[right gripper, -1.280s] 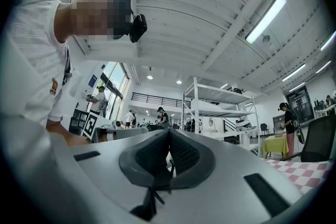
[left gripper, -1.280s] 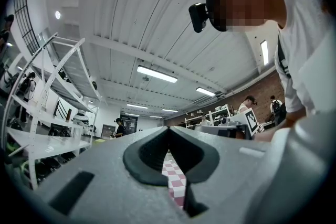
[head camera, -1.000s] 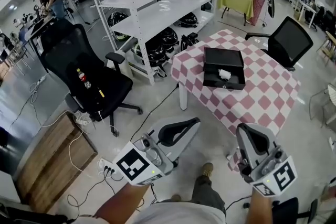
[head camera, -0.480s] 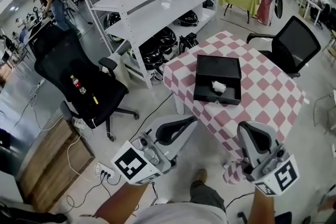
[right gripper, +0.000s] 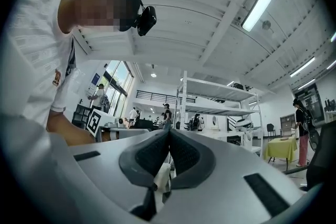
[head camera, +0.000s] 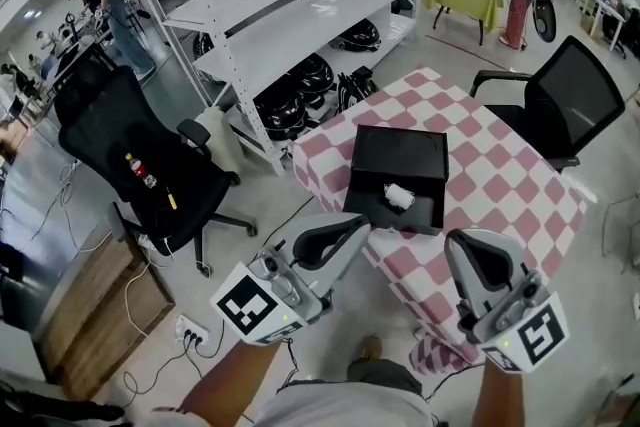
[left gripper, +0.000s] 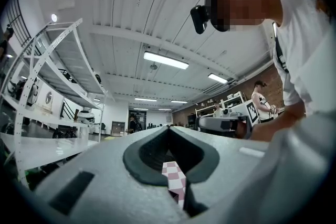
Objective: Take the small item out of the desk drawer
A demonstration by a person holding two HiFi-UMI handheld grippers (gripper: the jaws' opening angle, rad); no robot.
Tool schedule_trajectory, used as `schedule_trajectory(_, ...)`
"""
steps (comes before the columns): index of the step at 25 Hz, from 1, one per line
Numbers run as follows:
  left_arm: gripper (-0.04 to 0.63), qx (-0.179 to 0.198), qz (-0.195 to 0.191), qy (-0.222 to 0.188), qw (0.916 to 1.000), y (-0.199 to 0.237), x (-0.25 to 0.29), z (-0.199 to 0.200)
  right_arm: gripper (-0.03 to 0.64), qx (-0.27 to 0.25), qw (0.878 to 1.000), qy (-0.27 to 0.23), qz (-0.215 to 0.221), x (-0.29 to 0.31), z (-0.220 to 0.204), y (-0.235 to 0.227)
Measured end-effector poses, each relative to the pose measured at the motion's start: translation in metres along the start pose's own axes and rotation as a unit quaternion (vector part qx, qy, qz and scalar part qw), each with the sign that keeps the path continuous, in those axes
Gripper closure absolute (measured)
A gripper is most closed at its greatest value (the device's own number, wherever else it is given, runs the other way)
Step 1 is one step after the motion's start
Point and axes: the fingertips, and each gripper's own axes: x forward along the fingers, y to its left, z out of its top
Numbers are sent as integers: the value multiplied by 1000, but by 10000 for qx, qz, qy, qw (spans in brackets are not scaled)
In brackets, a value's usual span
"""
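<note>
A black desk drawer unit (head camera: pixel 397 173) sits on the pink-and-white checkered table (head camera: pixel 500 195), its drawer pulled open toward me. A small white item (head camera: pixel 398 196) lies in the open drawer. My left gripper (head camera: pixel 362 228) is shut and empty, in the air just short of the drawer's front. My right gripper (head camera: pixel 462 245) hangs over the table's near edge, also shut with nothing in it. In the left gripper view the left gripper (left gripper: pixel 169 129) points up at the ceiling, a strip of checkered cloth showing below. The right gripper (right gripper: pixel 169 131) points up likewise in its own view.
A black office chair (head camera: pixel 140 165) with a bottle on its seat stands at the left. White shelving (head camera: pixel 290 5) rises behind the table, another black chair (head camera: pixel 585 100) at the right. A wooden board (head camera: pixel 90 315) and a power strip (head camera: pixel 190 327) lie on the floor.
The table and the drawer have come nearer and slid down and left in the head view. Both grippers stay shut and keep their places in that view.
</note>
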Motion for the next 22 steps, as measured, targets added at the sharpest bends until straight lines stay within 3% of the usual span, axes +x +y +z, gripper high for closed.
schedule_trajectory(7,581,99,-58,296,9995,18,46,-27,606,91,9999,5,90,7,-12,-45)
schedule_trajectory(9,581,127,-102,559,9983,23,56,-40,604,125,9999,16,93,8,-17,-56)
schedule_trajectory(17,581,472,-414,1287,9897,39,87,-70,604,290,9995,131,54,17,-36,-90)
schedule_trajectory(22,581,916,-767,1618,9796,47,103,-89,604,272,9990,353,14,26,-51,-96)
